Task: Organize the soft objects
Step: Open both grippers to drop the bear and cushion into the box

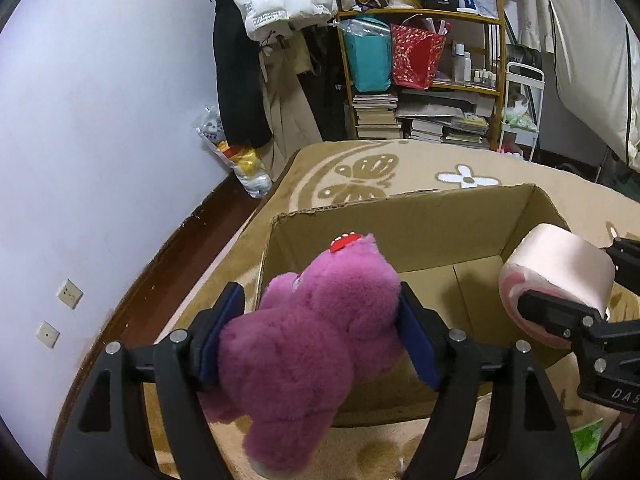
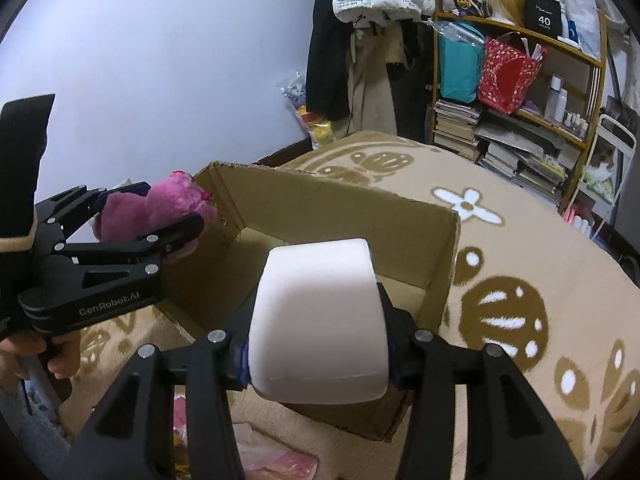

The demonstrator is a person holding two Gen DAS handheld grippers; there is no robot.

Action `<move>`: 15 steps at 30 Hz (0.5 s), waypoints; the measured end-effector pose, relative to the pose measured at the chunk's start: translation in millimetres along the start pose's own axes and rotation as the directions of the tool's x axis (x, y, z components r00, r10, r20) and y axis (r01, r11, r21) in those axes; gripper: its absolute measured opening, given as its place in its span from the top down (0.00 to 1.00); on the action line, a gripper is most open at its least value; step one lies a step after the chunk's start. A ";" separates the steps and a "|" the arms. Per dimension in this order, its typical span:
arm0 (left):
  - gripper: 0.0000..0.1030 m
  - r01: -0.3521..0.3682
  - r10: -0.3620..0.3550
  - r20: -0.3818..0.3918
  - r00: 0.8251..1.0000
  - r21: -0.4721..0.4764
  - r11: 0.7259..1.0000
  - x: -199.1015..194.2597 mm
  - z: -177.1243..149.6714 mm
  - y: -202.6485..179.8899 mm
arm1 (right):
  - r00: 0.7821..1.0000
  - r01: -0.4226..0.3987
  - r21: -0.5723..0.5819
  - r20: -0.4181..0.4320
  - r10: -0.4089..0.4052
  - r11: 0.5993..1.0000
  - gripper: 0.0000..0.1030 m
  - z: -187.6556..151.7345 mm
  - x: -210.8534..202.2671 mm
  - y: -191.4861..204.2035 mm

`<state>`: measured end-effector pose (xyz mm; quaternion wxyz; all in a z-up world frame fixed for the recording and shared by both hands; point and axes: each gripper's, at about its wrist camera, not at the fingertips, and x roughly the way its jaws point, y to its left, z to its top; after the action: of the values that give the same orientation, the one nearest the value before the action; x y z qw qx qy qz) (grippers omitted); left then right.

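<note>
Cardboard box (image 1: 400, 236) on the bed looks empty, so nothing seems stowed yet. Left hand-held gripper (image 1: 320, 332) is clamped on the purple plush toy (image 1: 316, 328) above its near edge; right hand-held gripper (image 2: 318, 344) squeezes the pale foam cushion (image 2: 320, 320) over the opening.

Black tongs (image 1: 320, 332) w/ blue pads (image 1: 416, 350), silver screws; "GenRobot.AI" lettering, possibly black sleeve (image 2: 24, 152).

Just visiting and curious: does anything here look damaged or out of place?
The box looks rough: its top flaps are gone, and the rim along the far wall is ragged, as if torn off. Otherwise nothing is spilled. The left tool grips a purple plush, and the right tool grips a pale cushion, both above the box.
</note>
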<state>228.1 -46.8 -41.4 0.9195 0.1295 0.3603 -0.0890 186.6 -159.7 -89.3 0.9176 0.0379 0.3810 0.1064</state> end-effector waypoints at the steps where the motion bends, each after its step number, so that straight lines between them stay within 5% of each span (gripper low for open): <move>1: 0.27 0.004 -0.004 -0.001 1.000 0.000 1.000 0.1 -0.9 0.4 | 1.000 0.000 -0.002 -0.001 0.000 1.000 0.49 -0.2 0.3 0.5; 8: 0.24 0.010 -0.010 -0.011 1.000 0.024 1.000 -0.6 -4.0 -2.9 | 1.000 0.007 0.004 0.007 -0.007 1.000 0.45 0.6 0.4 -1.6; 11: 0.09 0.007 -0.007 0.004 1.000 0.039 0.999 -3.8 -2.7 -3.6 | 1.000 -0.018 0.027 0.013 0.017 0.999 0.32 1.5 -1.2 -4.0; 15: 0.02 0.008 -0.009 0.014 1.000 0.019 1.000 -8.1 -3.7 0.2 | 0.999 -0.024 0.040 0.044 0.022 0.999 0.09 3.7 -9.5 -4.5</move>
<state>220.0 -44.9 -38.4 0.9203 0.1362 0.3537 -0.0972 183.4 -166.2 -80.8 0.9236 0.0632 0.3624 0.1084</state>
